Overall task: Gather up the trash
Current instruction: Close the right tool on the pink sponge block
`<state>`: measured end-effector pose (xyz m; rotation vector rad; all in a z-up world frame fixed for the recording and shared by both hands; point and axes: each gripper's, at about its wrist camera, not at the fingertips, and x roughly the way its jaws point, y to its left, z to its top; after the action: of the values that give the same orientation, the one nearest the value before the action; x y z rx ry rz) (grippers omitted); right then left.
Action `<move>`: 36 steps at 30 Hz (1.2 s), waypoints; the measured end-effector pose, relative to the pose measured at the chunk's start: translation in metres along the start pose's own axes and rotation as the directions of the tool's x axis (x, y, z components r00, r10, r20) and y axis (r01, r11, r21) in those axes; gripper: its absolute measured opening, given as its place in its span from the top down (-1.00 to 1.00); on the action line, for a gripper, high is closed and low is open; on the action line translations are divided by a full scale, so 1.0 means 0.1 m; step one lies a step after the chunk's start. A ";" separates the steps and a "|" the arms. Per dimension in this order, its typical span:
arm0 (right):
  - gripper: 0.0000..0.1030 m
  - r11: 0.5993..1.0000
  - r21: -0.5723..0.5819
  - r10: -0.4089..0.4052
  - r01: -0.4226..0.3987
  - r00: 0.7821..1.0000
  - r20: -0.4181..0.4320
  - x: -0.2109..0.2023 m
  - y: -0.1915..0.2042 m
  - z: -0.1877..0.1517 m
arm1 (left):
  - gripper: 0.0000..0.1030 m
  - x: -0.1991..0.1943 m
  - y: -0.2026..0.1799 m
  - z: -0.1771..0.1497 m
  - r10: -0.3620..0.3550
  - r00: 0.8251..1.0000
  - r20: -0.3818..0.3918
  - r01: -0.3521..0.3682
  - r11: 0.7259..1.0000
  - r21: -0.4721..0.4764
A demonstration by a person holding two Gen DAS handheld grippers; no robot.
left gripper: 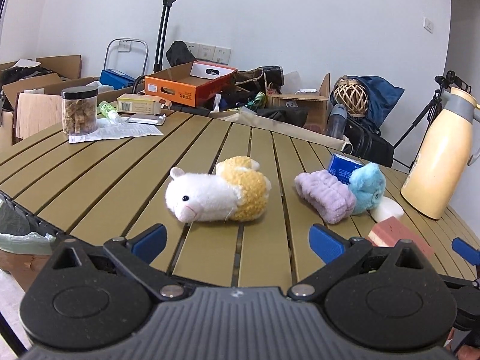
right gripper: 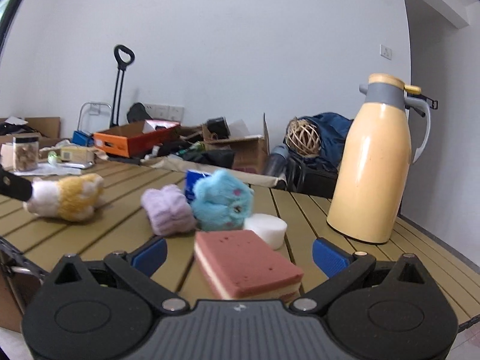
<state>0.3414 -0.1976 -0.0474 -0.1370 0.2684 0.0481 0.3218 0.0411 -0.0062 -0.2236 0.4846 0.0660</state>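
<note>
Just ahead, pink-topped layered sponge (right gripper: 247,265) between spread right fingers (right gripper: 328,256); left fingers (left gripper: 150,241) spread too.

Matt slatted table (left gripper: 120,177), fluffy plush hamster (left gripper: 216,193), glossy smooth jug (right gripper: 372,174) — porous pink sponge (right gripper: 246,261), clear plastic jar (left gripper: 79,111)

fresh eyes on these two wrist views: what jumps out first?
The white-and-yellow plush hamster lying mid-table, straight ahead of the open left claw. To its right sits a tight cluster: a lilac cloth roll against a blue fuzzy toy. In the right wrist view, a pink layered sponge block lies between the open right claw's fingers, and a tall cream thermos jug stands upright at the table's right.
</note>
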 end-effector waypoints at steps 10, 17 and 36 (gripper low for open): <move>-1.00 0.998 0.059 0.032 -0.028 0.997 -0.075 0.39 -0.10 -0.07 | -1.00 0.20 0.03 0.04 0.007 1.000 -0.014 -0.007 1.000 0.003; -1.00 0.993 0.111 0.053 -0.039 0.991 -0.123 0.61 -0.18 -0.13 | -1.00 0.27 0.06 0.04 0.016 1.000 -0.026 -0.016 1.000 -0.004; -1.00 0.987 0.158 0.056 -0.033 0.988 -0.142 0.72 -0.06 -0.17 | -1.00 0.28 0.10 0.00 0.018 0.999 -0.041 -0.018 1.000 -0.011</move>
<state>0.4062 -0.2036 -0.0823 0.0207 0.4199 0.0614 0.3454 0.0513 -0.0214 -0.2321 0.5270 0.0816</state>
